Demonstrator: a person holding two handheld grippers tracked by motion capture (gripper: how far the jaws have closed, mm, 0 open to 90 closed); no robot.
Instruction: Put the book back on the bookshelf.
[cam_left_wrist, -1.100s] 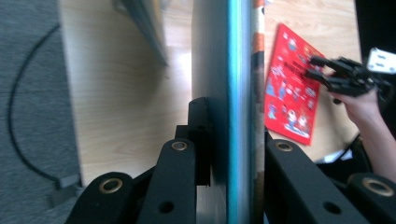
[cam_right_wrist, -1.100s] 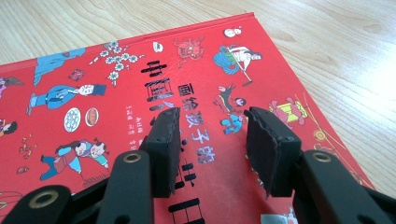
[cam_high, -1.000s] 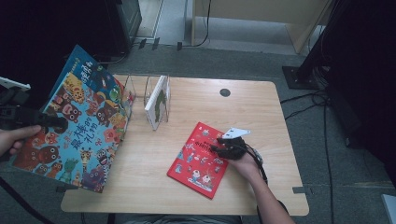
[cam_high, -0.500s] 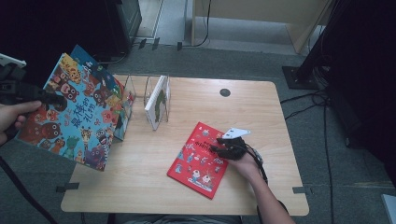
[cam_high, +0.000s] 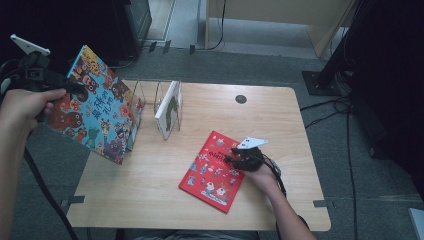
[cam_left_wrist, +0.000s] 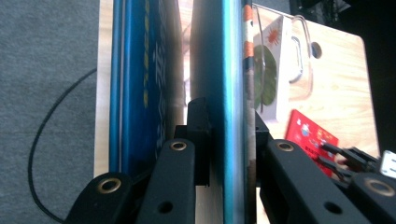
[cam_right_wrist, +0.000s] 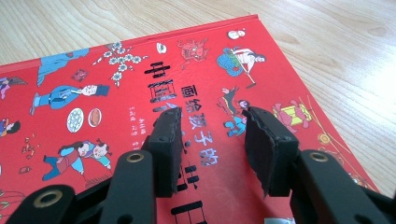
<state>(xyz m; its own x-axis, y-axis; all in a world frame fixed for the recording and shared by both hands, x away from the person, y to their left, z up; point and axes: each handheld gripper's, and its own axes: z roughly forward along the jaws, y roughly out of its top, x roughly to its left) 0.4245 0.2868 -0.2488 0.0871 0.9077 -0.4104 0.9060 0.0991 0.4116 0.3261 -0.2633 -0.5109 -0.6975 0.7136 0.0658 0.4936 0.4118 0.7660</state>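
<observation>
Clamping the blue picture book (cam_high: 97, 105) near its edge, the left gripper (cam_high: 67, 90) holds it tilted in the air at the left of the high view, over the table's (cam_high: 280, 115) left border and just beside the clear wire book rack (cam_high: 167, 107), where a white book (cam_high: 167, 102) already stands. In the left gripper view the pads (cam_left_wrist: 201, 135) press on both faces of the blue cover (cam_left_wrist: 231, 93), so the grip is firm. It is a large, thin hardcover, and it looks stiff enough to stay flat from a one-sided hold, yet its broad face hangs well off the pinch, so it will likely want to swing or twist; its glossy cover may slip. A hold nearer the middle of the spine edge would probably steady it for sliding into a slot. The right gripper (cam_high: 240, 157) sits at lower centre over the red picture book (cam_high: 212, 172), which lies flat on the table; its jaws stand half apart above the cover (cam_right_wrist: 140, 93), pinching nothing. Lying flat, that book offers no edge until a corner is lifted.
</observation>
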